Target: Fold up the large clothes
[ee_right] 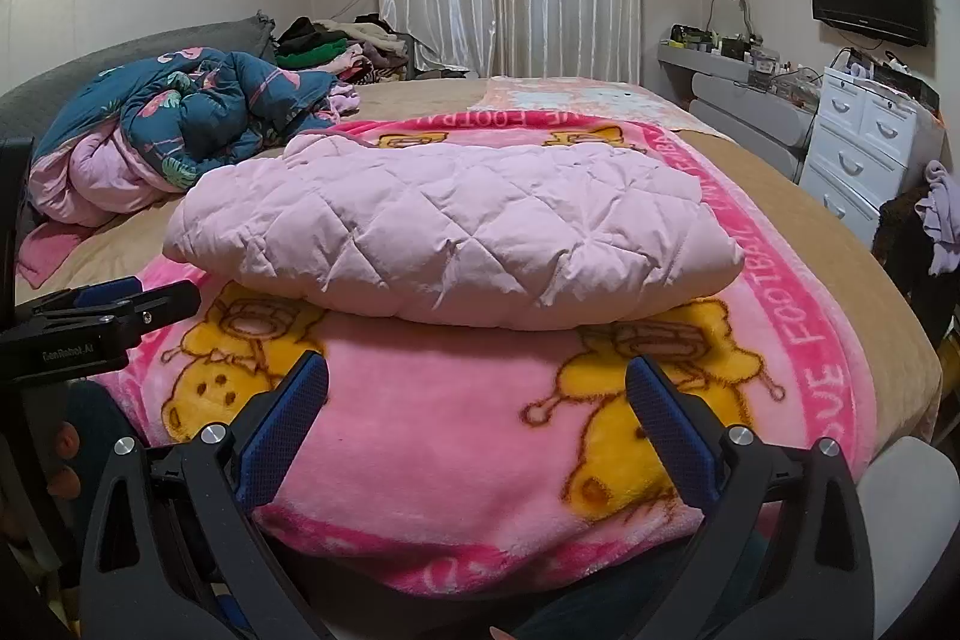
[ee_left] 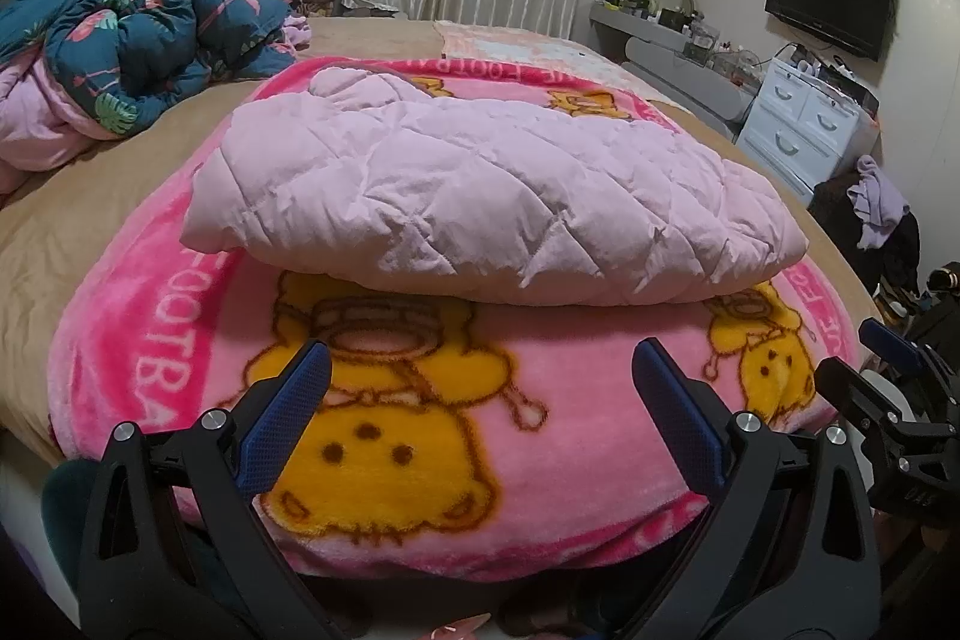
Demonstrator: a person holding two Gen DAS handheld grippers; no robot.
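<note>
Both grippers sit back at the near edge of the pink cartoon blanket point(ee_left: 420, 436): the left gripper point(ee_left: 480, 376) has its blue fingers spread wide with nothing between them, and the right gripper point(ee_right: 477, 388) is just the same, released and empty. Ahead of them, the pale pink quilted jacket point(ee_right: 456, 238) lies folded into a puffy bundle in the middle of the blanket, all its edges inside the blanket's border. Bare tan bedsheet point(ee_left: 90, 232) lies open to the left, a crumpled flamingo-print duvet point(ee_right: 198, 130) well apart at the head
</note>
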